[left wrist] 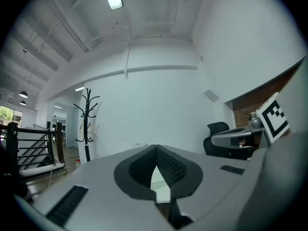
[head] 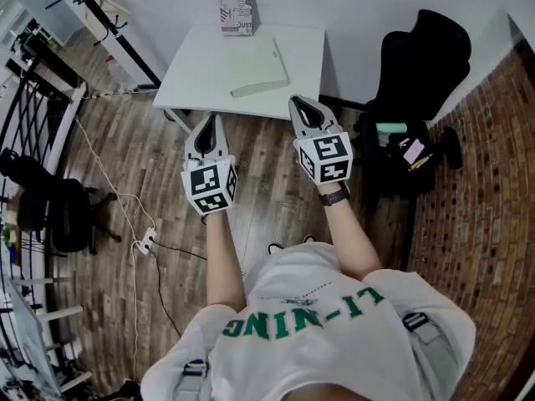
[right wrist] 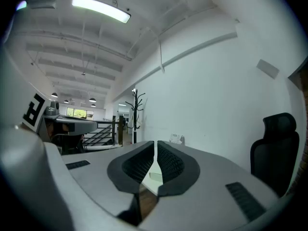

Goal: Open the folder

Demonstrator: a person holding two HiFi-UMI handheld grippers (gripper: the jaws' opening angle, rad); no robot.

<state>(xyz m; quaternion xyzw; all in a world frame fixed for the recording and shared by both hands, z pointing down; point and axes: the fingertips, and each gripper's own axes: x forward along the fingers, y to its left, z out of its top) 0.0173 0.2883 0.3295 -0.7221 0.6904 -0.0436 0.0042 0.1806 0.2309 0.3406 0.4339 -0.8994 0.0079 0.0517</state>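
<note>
From the head view, a person in a white shirt stands on a wooden floor and holds both tools out level, short of the near edge of a white surface (head: 192, 65). The green folder (head: 259, 67) lies closed and flat on that surface, toward its right half, well apart from both tools. A printed box (head: 236, 13) stands at the far edge, against the wall. The left tool (head: 209, 118) hangs over the floor, just near of the surface's near-left corner. The right tool (head: 298, 100) points at the near-right edge, with its tips close to that edge. A black office chair (head: 422, 65) stands to the right of the surface.

In the left gripper view, the left tool (left wrist: 156, 148) has its jaws closed tip to tip, with nothing held. A black coat stand (left wrist: 86, 121) stands at the far wall on the left.

In the right gripper view, the right tool (right wrist: 155, 143) has its jaws drawn together to a thin slit and is also empty. A pale strip of the surface shows below the jaws.
</note>
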